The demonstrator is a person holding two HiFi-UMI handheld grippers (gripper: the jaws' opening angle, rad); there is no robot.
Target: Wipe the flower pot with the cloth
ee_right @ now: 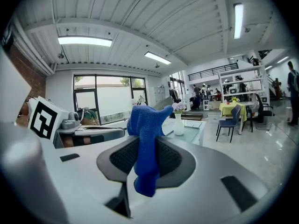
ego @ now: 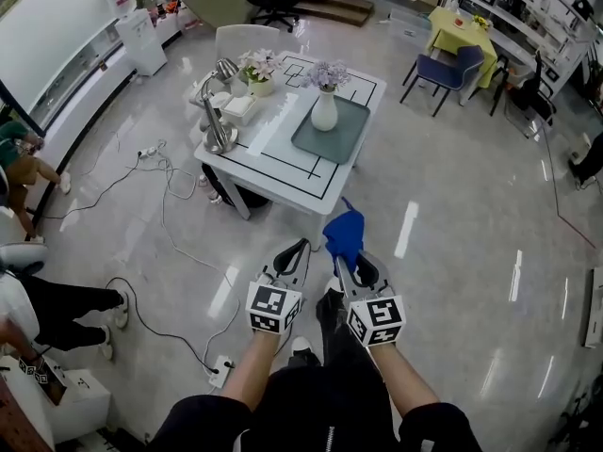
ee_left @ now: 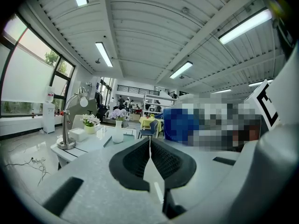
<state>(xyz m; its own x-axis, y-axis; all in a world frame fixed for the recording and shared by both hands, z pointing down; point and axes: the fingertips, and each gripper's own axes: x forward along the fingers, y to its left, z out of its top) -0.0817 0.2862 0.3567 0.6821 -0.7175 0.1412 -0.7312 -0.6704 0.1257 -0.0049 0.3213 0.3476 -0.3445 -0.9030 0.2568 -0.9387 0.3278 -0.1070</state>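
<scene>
The left gripper [ego: 301,249] is held low in front of the person, above the glossy floor [ego: 443,281]. Its fingers [ee_left: 133,160] are pressed together with nothing between them. Just beside it, the right gripper [ego: 347,260] has its fingers [ee_right: 170,155] clamped on the blue cloth [ee_right: 145,125]. One end of the cloth stands up above the fingers and the other end hangs below them. In the head view the cloth [ego: 344,234] points towards the white surface [ego: 283,172], which stands well apart from both grippers.

On that surface a grey-green tray [ego: 353,125] holds a white vase [ego: 324,113], upright, with pale purple flowers in it. The small flower pot [ego: 261,87] stands off the tray near the far left corner, filled with white and pink blooms. Next to it is a low white box [ego: 239,108]; what is inside cannot be made out. A metal desk lamp [ego: 219,135] stands at the left edge.
</scene>
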